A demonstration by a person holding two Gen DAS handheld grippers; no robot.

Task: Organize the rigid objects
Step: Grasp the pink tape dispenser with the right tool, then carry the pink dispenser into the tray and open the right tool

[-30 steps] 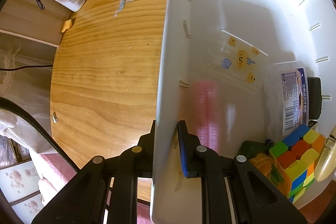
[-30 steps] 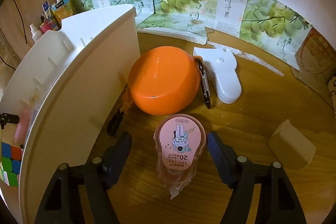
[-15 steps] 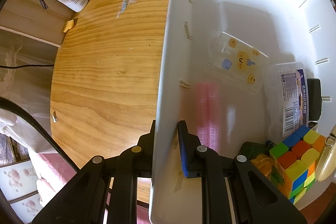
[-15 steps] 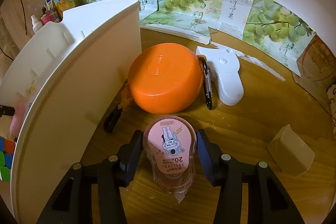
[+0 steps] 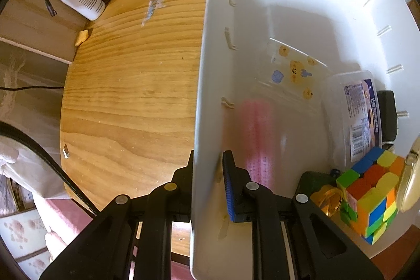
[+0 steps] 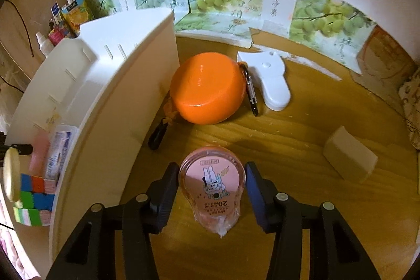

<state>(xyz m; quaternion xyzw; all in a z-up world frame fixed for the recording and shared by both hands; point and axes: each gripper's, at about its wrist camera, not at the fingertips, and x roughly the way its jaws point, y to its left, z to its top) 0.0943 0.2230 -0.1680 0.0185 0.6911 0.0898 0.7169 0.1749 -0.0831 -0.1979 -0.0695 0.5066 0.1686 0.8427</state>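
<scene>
My right fingers (image 6: 211,192) clamp pink tape dispenser (image 6: 211,190); white bin (image 6: 110,106) lies left. Left fingers (image 5: 207,183) pinch bin wall.

One white bin (image 6: 110,101) – inside it, one puzzle cube (image 5: 367,196), one clear sticker case (image 5: 291,70), one labelled plastic box (image 5: 351,117). On the table: one orange round case (image 6: 207,88), one pink correction tape (image 6: 212,188), one white tape measure (image 6: 267,80), one beige block (image 6: 349,156) – two grippers
</scene>
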